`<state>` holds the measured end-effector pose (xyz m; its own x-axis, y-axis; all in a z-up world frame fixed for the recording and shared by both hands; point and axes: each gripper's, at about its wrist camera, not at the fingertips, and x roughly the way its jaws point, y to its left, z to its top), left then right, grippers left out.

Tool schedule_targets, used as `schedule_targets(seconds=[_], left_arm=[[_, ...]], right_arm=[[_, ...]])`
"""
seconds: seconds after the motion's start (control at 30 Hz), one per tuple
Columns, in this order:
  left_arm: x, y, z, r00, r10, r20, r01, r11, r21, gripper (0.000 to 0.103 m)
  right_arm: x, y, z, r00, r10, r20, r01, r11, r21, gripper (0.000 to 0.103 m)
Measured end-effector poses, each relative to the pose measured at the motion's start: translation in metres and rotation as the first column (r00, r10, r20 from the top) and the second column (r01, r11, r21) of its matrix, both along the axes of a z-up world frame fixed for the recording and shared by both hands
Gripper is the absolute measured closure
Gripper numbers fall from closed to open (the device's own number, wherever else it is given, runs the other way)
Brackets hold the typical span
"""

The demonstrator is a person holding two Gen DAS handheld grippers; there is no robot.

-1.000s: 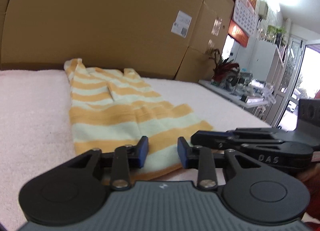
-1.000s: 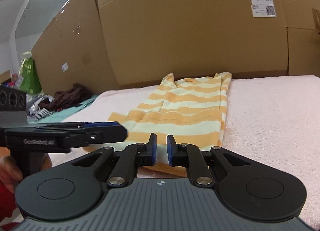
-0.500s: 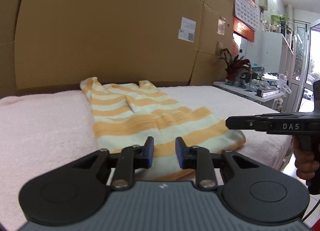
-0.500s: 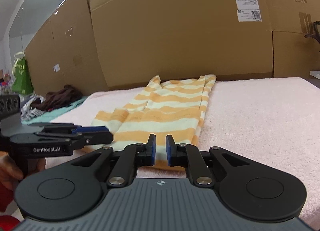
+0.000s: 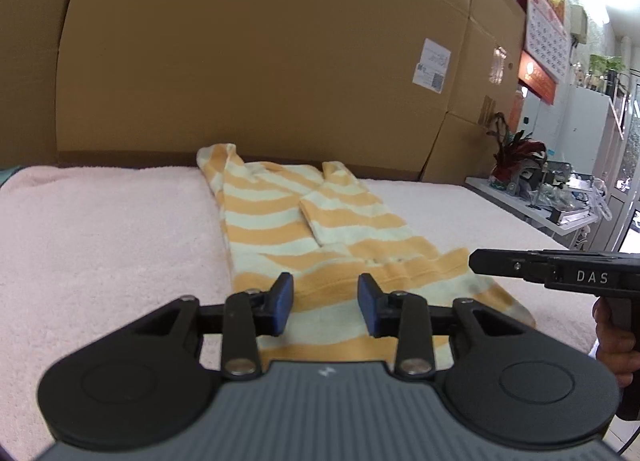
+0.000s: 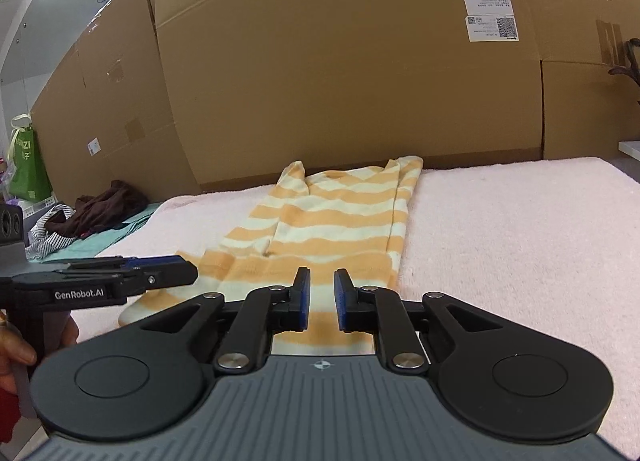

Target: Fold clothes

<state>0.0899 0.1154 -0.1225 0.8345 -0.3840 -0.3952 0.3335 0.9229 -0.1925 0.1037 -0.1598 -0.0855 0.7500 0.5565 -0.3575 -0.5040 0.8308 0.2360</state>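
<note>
A: How far along is the folding, reading from the left side across?

B: At nine o'clock of the striped shirt (image 5: 304, 237) the pink towel-covered table (image 5: 104, 245) is lying bare. The shirt itself is lying flat in the middle, its long sides and sleeves already turned inward into a narrow strip running toward the cardboard boxes (image 5: 256, 61) at twelve o'clock.

A: And the grippers?

B: The left gripper (image 5: 325, 303) is hovering at six o'clock of the shirt, over its near hem. Its jaws have just been opening, and they are standing apart with nothing pinched between them. Toward three o'clock, the right gripper (image 6: 322, 299) is hovering over the same hem with its jaws nearly together, a thin gap showing and no cloth caught.

A: So what is remaining?

B: I am judging that the lengthwise folds are done, while the crosswise fold, bringing the near hem up toward the collar, is still waiting. Another pile of clothes (image 6: 92, 209) is sitting at ten o'clock in the right wrist view, possibly still to be folded.
</note>
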Motion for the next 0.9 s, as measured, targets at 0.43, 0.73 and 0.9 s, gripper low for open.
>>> schedule_targets(seconds=[0.43,0.73,0.9], left_arm=[[0.001,-0.006,-0.005,1.000,-0.017,0.007,0.017,0.999,0.031,0.046],[-0.006,-0.007,-0.004,0.999,0.032,0.044,-0.034,0.999,0.035,0.045],[-0.048,-0.016,-0.004,0.989,0.008,0.149,-0.020,0.997,0.080,0.067]], right_arm=[[0.009,-0.015,-0.011,0.996,-0.068,-0.050,0.071,0.996,0.058,0.088],[-0.017,-0.014,-0.018,0.999,0.021,-0.026,-0.019,0.998,0.054,0.090],[-0.038,-0.012,-0.022,0.996,0.082,0.029,-0.082,0.997,-0.010,0.090]])
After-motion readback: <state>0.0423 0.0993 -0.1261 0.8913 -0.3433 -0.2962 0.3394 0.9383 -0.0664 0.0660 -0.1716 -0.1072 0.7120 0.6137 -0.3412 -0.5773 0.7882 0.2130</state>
